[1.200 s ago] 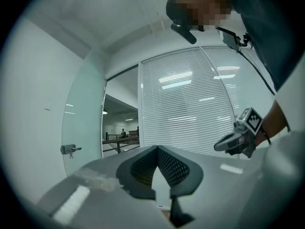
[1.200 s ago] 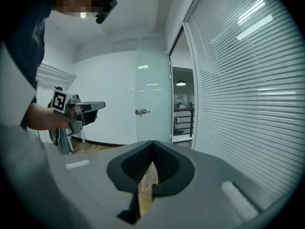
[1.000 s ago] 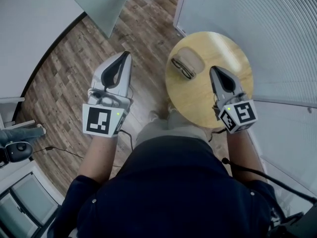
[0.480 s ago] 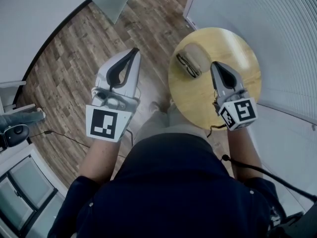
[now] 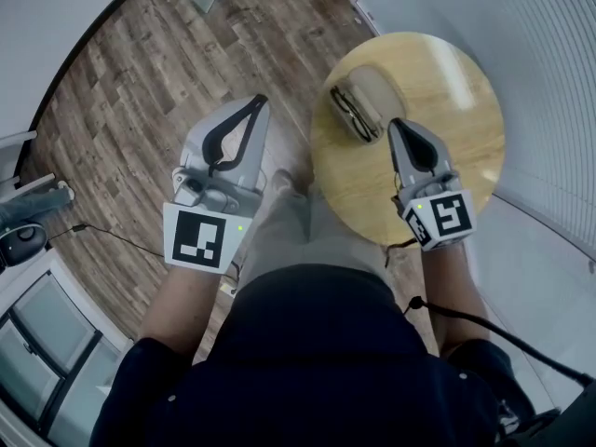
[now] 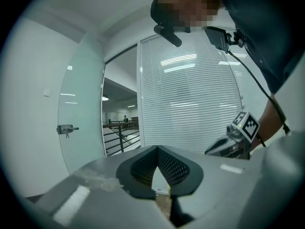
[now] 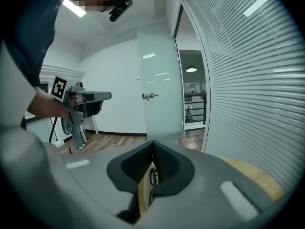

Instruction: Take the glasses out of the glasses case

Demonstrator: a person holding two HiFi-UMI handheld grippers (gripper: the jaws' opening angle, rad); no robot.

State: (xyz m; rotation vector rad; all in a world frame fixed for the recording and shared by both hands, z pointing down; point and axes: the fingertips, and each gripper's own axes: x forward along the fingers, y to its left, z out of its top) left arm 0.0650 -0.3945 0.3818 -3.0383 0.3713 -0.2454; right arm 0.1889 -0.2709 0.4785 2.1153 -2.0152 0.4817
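So here's where we're at — both claws are up in the air and neither one is holding anything. Our left claw [image 5: 258, 101] is pinched closed, tips meeting, with nothing between them. It hangs over the brown wood-plank floor [image 5: 130, 82], off to the left of the round light-wood surface [image 5: 442, 73]. Our right claw [image 5: 395, 123] is closed up too, tips together and empty, and it sits over that surface with its tip just beside the near end of the tan oval glasses case [image 5: 370, 99].

The case lies open near the left edge of the surface, and the dark-framed glasses [image 5: 345, 113] rest along the side of the case that faces our left claw. From the head view we can't really say whether they're fully in the case or partly over its edge. Neither claw touches the case or the glasses.

In the right gripper view a bit of the wood shows below the closed tips, with a frosted glass door [image 7: 159, 80] ahead — and white slatted blinds [image 5: 549, 54] run along the right.
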